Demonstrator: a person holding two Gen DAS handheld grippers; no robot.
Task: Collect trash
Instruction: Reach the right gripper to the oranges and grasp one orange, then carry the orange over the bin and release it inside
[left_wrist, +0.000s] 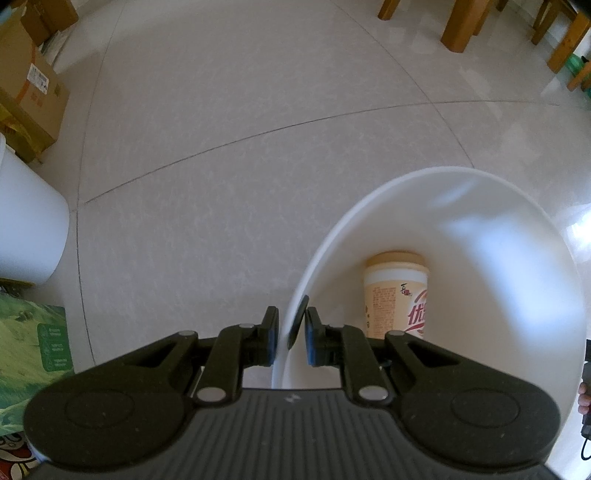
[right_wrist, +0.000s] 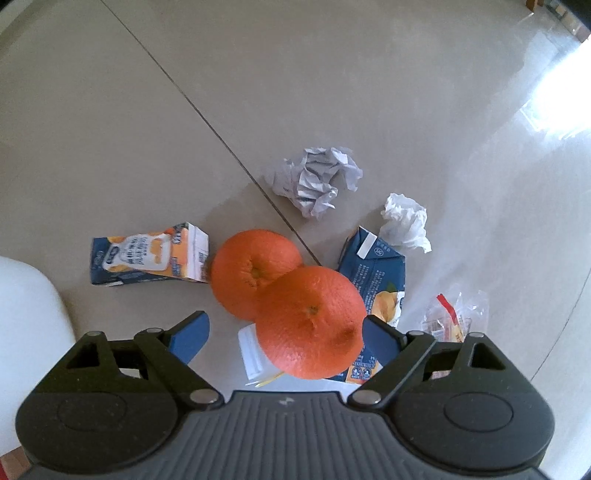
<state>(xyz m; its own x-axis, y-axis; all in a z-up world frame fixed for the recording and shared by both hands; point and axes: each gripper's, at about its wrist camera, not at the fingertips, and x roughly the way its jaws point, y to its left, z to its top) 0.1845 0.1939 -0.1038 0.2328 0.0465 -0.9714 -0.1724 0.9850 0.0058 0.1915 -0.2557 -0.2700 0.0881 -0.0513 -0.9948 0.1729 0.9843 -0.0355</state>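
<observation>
We hold the right hand-held gripper spread wide, pointing down over the floor litter. The nearer orange sits between its blue pads, hard against the right one and clear of the left; the second orange touches it at eleven o'clock. A juice carton lies at ten o'clock, long axis running three to nine. The crumpled paper is at twelve. The carton's print is too small to read. Our left hand-held gripper is pinching the rim of the white bin, where a cup with red Chinese lettering already lies.
</observation>
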